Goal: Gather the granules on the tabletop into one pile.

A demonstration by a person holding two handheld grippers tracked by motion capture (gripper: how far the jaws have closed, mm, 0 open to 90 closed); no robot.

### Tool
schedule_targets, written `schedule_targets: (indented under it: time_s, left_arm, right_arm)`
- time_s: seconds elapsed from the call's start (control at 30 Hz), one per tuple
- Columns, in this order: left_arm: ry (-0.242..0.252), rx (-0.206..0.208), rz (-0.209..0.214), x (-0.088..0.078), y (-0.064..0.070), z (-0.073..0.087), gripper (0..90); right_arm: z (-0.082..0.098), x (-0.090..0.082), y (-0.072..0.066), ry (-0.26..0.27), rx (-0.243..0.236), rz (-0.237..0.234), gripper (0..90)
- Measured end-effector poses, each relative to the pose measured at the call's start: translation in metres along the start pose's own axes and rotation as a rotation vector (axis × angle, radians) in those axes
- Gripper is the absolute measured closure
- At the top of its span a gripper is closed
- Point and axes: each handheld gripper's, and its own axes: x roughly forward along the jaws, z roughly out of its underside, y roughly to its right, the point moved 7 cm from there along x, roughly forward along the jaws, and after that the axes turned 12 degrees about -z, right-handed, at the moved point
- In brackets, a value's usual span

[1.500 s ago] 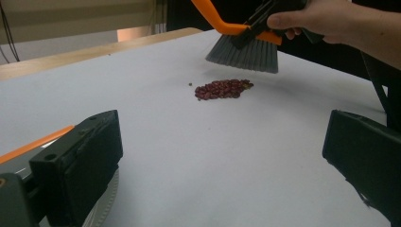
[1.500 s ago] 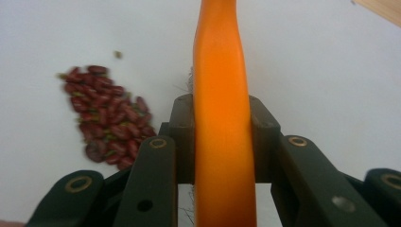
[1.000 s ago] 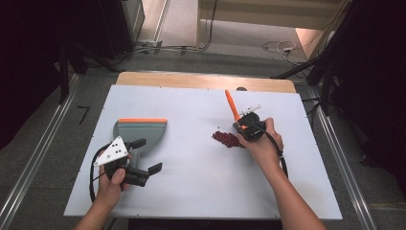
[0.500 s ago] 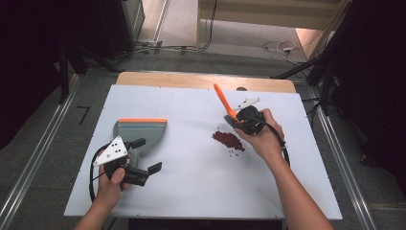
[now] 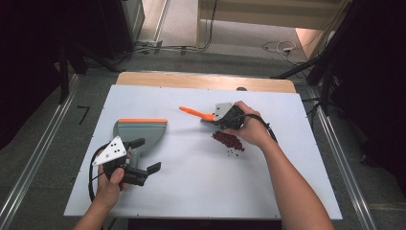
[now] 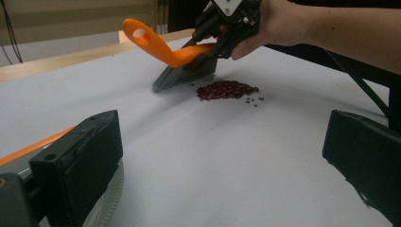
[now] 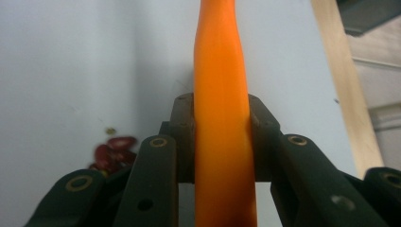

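- Your right gripper (image 5: 210, 118) is clamped on the orange handle of a small brush (image 5: 194, 113). Over the last second you have swung that handle from pointing up the table to pointing left, and shifted your hand a little toward the table's far edge.
- The pile of red beans (image 5: 228, 141) lies on the white table (image 5: 201, 191), just on your side of the brush head. That likely means you are lining up a sweep toward the dustpan (image 5: 140, 132).
- The dustpan sits well apart from the beans, at the left, with your left gripper (image 5: 142, 155) just beside its handle, jaws wide and holding nothing; that hand has stayed put.
- The left gripper view shows dark bristles (image 6: 182, 75) resting on the table beside the beans (image 6: 227, 90), with a few strays nearby.
- The right gripper view shows both jaws pressed on the handle (image 7: 222, 118).
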Motion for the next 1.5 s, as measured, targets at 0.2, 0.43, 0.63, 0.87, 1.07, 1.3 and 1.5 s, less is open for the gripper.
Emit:
schedule_targets:
  time_s: [0.2, 0.43, 0.63, 0.87, 1.07, 1.3, 1.5]
  left_arm:
    - [0.0, 0.0, 0.0, 0.0, 0.0, 0.0, 0.0]
    - [-0.002, 0.001, -0.002, 0.001, 0.001, 0.0, 0.0]
    - [-0.005, 0.003, -0.002, 0.002, 0.001, 0.001, 0.0]
    - [-0.003, 0.0, -0.003, 0.001, 0.0, 0.001, 0.0]
    - [-0.004, 0.001, -0.003, 0.002, 0.001, 0.0, 0.0]
    - [-0.008, 0.004, 0.001, 0.003, 0.003, 0.001, 0.0]
    - [-0.012, 0.005, -0.002, 0.004, 0.003, 0.001, 0.0]
  right_arm:
    - [0.003, -0.006, -0.013, -0.023, -0.053, -0.05, 68.7]
    - [0.009, -0.017, -0.029, -0.026, -0.105, -0.107, 68.6]
    - [0.009, -0.028, -0.03, -0.012, -0.097, -0.078, 68.5]
    - [-0.002, -0.053, -0.03, 0.071, 0.04, -0.069, 68.5]
    - [-0.008, -0.073, -0.057, 0.073, 0.175, -0.197, 68.5]
    - [0.012, -0.065, -0.091, 0.031, 0.267, -0.355, 68.5]
    - [0.021, -0.049, -0.092, 0.021, 0.318, -0.414, 68.6]
